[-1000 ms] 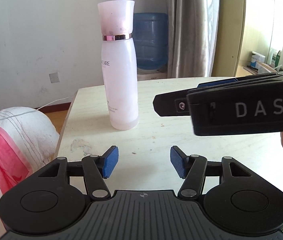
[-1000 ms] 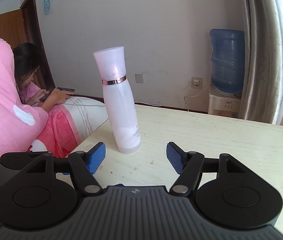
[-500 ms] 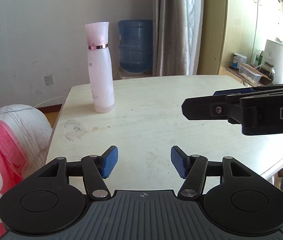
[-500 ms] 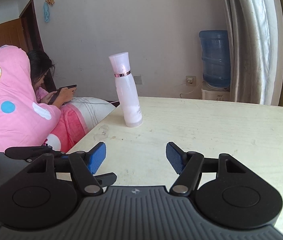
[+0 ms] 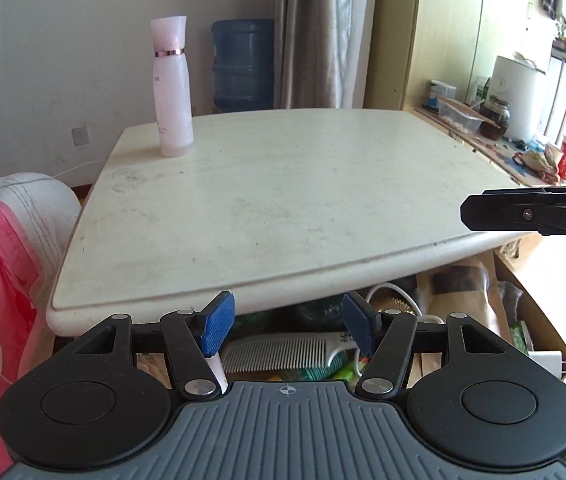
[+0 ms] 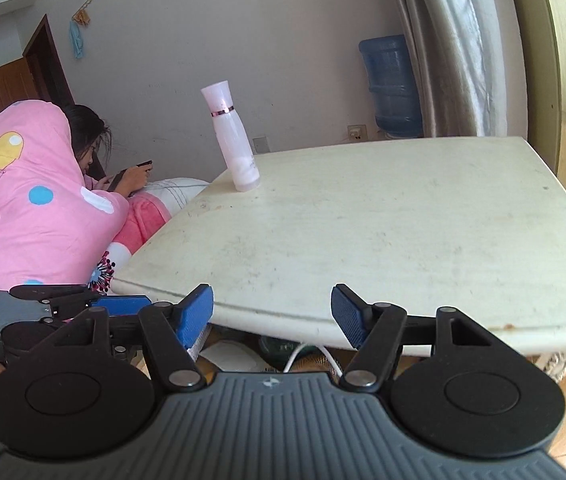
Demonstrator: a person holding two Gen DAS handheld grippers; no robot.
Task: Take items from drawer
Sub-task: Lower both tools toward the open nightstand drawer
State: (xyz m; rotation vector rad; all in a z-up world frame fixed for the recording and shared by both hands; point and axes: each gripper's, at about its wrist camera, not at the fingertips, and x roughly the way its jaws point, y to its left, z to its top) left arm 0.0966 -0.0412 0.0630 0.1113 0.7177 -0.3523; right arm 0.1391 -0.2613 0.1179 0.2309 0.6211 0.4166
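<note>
A tall pink-white bottle (image 5: 172, 92) stands upright at the far left corner of the white table (image 5: 283, 200); it also shows in the right wrist view (image 6: 235, 140). Under the table's near edge an open drawer (image 5: 463, 312) holds clutter: a white comb (image 5: 283, 354), a white cable (image 5: 391, 292), green items. My left gripper (image 5: 289, 326) is open and empty above the drawer's front. My right gripper (image 6: 273, 316) is open and empty at the table's near edge; it shows from the side in the left wrist view (image 5: 531, 214).
A person in a pink hooded blanket (image 6: 43, 200) sits left of the table with a phone. A blue water jug (image 5: 243, 64) and curtain stand behind. A cluttered side counter (image 5: 503, 128) runs along the right wall.
Both grippers have drawn back from the bottle to the table's near edge. The bottle stays standing far off, and the open drawer has come into view below.
</note>
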